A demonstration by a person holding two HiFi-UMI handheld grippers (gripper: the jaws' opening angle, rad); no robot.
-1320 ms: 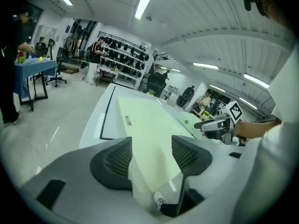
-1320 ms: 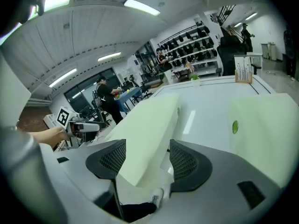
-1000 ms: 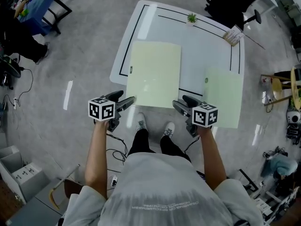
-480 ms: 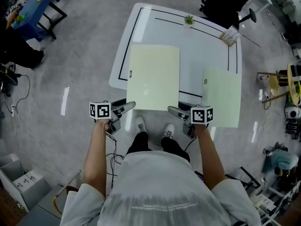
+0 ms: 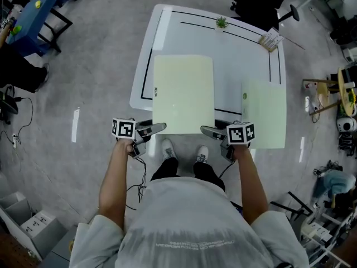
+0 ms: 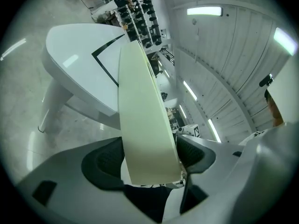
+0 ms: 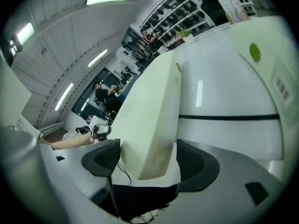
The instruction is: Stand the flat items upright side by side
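Two pale green flat panels lie flat on the white table (image 5: 234,43). The larger panel (image 5: 183,94) is in the middle, its near edge overhanging the table. The second panel (image 5: 264,113) lies at the right. My left gripper (image 5: 156,129) is at the middle panel's near left corner and my right gripper (image 5: 211,132) at its near right corner. In the left gripper view that panel (image 6: 142,115) runs between the left gripper's (image 6: 149,155) jaws. In the right gripper view the panel (image 7: 154,111) sits between the right gripper's (image 7: 149,160) jaws with gaps. Both jaws have just been opening.
A small potted plant (image 5: 222,22) and a paper card (image 5: 270,39) stand at the table's far edge. A black line frames the tabletop. The person's shoes (image 5: 167,148) are just under the near edge. A blue table (image 5: 33,10) and cluttered stands flank the floor.
Both grippers have sunk slightly toward the middle panel's near corners, and the left one has rolled. The panels have not moved.
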